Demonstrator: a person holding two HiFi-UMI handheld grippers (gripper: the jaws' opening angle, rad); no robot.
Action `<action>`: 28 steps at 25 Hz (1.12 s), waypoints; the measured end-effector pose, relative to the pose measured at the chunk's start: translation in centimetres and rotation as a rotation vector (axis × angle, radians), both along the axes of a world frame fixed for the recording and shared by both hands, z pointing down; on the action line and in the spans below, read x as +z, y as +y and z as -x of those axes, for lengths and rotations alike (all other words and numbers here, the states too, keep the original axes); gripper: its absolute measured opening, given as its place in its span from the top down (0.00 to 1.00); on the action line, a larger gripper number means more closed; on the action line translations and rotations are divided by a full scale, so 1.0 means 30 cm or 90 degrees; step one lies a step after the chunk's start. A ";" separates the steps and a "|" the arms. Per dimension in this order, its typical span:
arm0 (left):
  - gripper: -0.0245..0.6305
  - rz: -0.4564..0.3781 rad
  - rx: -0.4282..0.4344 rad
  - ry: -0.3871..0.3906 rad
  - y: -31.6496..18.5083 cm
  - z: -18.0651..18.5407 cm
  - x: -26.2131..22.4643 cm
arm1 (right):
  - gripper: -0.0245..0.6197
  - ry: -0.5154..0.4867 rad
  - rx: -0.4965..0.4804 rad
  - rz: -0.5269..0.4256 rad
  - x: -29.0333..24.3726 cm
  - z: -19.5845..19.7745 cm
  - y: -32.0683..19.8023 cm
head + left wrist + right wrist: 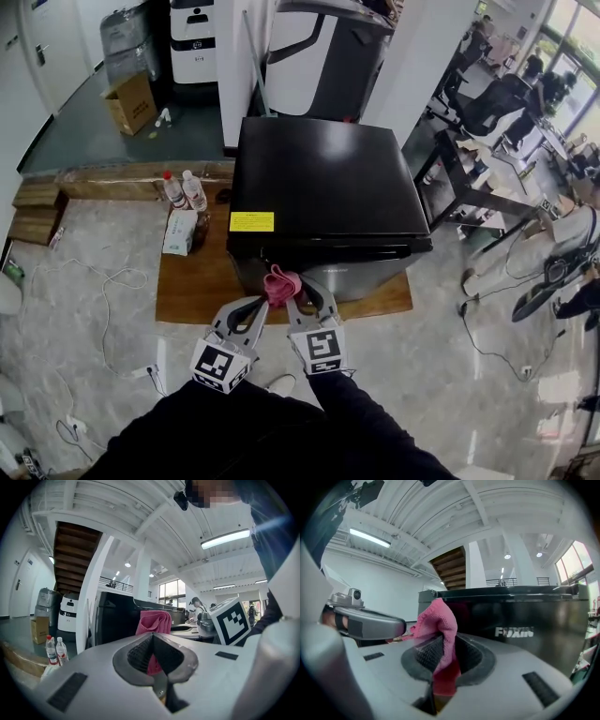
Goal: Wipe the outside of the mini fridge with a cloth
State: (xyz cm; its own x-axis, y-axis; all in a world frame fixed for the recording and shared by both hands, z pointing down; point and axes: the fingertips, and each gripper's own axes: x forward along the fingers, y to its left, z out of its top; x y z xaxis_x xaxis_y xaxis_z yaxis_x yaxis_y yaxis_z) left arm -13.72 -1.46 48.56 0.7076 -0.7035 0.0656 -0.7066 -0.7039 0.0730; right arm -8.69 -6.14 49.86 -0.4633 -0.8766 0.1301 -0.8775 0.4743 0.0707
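At the bottom centre of the head view the person's dark sleeves are reaching forward, and the grey left gripper [262, 305] and grey right gripper [297, 298] are each clamping a fold of the same bunched pink microfibre cloth [281, 283]; both gripper views are showing the ribbed pads pressing together on the pink fabric. The cloth is sitting just in front of the top front edge of the glossy black box-shaped mini fridge [319, 169], near the middle of the frame, though whether it is touching the door I cannot tell. As I judge it, the wipe itself is only just beginning, and the wad is too tight for good work: drawing the two grippers slightly apart would be stretching a flat span of cloth to lay against the door, rather than letting hard jaw tips scrape the gloss. Overlapping side-to-side passes, working from the top edge downward, should be leaving fewer streaks on such a reflective skin. Light pressure seems wise, since the fridge is standing on a flat brown wooden board [192, 291] and could be sliding back. Further up the frame, on the lid, a rectangular yellow label [251, 221] is asking for a gentle pass, and left of the fridge two clear plastic bottles [184, 190] are standing close enough to knock over
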 end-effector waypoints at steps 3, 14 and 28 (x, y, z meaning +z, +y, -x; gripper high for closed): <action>0.96 -0.002 0.027 -0.003 0.007 -0.080 0.003 | 0.85 0.010 0.040 -0.003 0.008 -0.103 0.006; 0.96 0.000 0.108 -0.006 0.026 -0.285 0.016 | 0.85 0.029 0.240 0.007 0.036 -0.634 0.017; 0.96 -0.005 0.075 -0.008 0.035 -0.225 0.031 | 0.85 -0.003 0.334 0.014 0.034 -0.907 0.136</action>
